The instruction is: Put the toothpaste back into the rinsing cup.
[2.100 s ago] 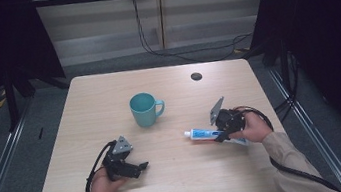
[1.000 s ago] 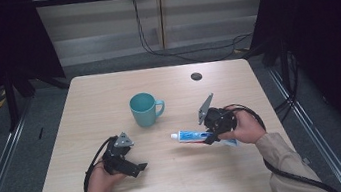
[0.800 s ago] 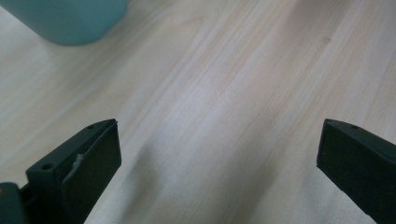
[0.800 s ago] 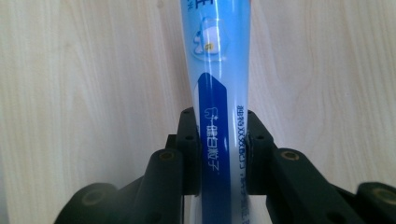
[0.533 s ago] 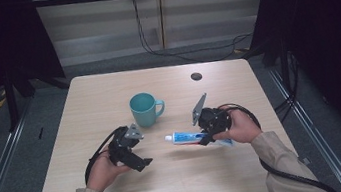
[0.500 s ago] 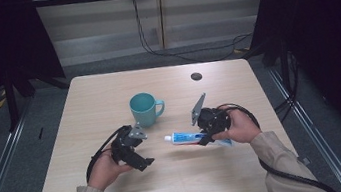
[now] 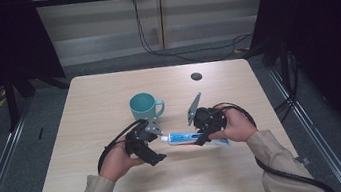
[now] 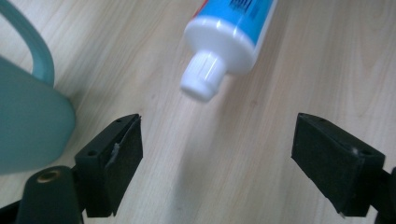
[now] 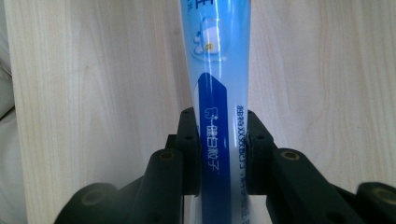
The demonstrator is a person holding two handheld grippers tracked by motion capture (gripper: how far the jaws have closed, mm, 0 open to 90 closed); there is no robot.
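Glossily smooth tapered toothpaste tube (image 7: 184,138)

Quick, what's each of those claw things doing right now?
Left gripper: open, jaws just closing in, nothing pressed yet; toothpaste tube's cap just ahead.
Right gripper: shut on the toothpaste tube.

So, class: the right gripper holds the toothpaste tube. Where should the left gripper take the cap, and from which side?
Grip the ribbed white cap across its round sides, coming end-on along the tube, probably. The right gripper clamps the tube's body, so the cap juts free above the table, facing the left gripper. Its jaws, just closing, stand either side, short of the cap.
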